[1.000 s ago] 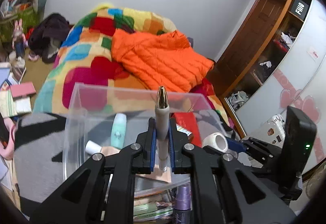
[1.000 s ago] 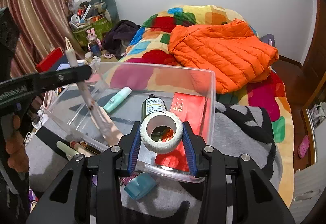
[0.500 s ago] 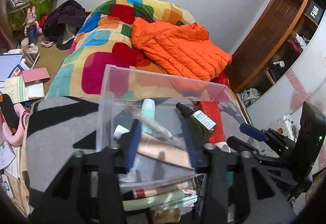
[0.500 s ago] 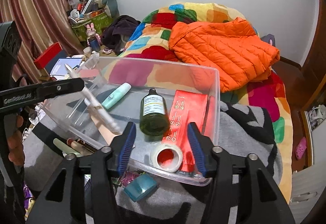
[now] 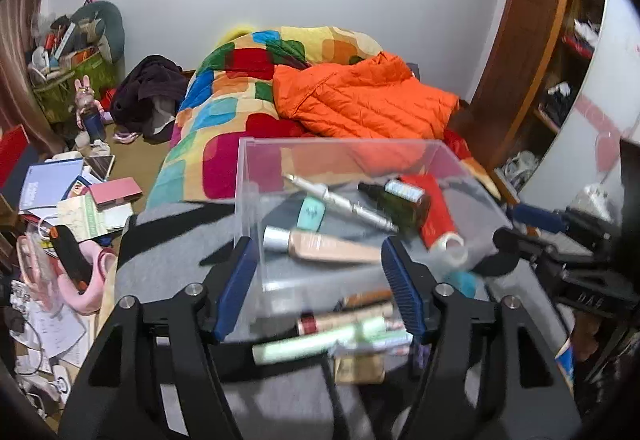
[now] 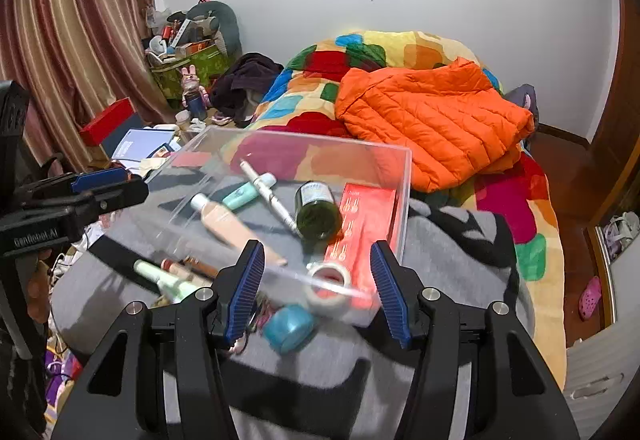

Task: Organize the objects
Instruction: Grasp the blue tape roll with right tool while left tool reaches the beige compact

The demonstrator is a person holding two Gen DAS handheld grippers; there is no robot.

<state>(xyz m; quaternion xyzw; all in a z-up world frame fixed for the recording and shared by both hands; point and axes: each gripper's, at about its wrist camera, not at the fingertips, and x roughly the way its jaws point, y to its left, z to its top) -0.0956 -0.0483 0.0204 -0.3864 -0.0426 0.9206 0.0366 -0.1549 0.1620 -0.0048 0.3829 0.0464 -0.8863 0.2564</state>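
Because the pen and tape roll already lay inside the clear box, both tongs, left and right, stood open and empty, the left's jaws just widening.

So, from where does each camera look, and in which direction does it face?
Left wrist: sits on the left gripper, looks down over its open fingers into the clear box; the right gripper shows at the right edge.
Right wrist: sits on the right gripper, faces the same box; the left gripper and a hand show at the left edge.
Shared: box, green bottle, tape roll, orange jacket.
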